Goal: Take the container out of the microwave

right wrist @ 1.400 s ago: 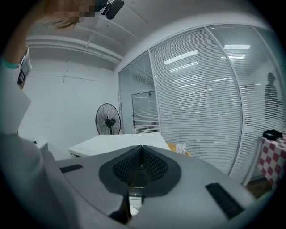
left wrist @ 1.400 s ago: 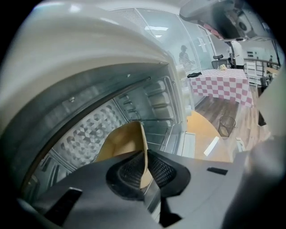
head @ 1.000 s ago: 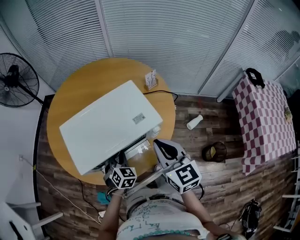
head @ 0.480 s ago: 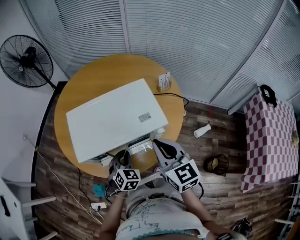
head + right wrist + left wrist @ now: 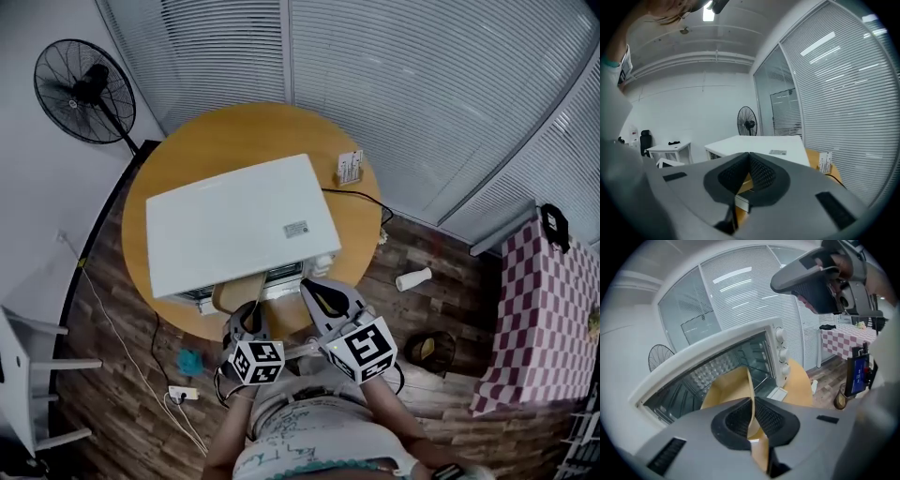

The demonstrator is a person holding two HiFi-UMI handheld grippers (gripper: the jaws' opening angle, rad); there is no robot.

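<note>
**Box comes out from under the microwave's front**

The left gripper (image 5: 246, 317) has drawn back toward the person since a second ago. With it comes the brown paper container (image 5: 228, 296), which a second ago did not show from above at all. It now pokes out past the front of the white microwave (image 5: 234, 220), over the near edge of the round table (image 5: 187, 150).

In the left gripper view the left gripper (image 5: 751, 403) has its jaws nearly together, pinching one thin side wall of the container (image 5: 725, 389). The open microwave (image 5: 782, 363) stands just behind. I cannot tell whether the box's far end has cleared the opening.

The right gripper (image 5: 309, 287) hangs just beside the left one, near the microwave's front right corner. In its own view the right gripper (image 5: 749, 157) has its tips touching and nothing held.

To my eye the take-out is well under way: the grip holds and the box is mostly free.
</note>
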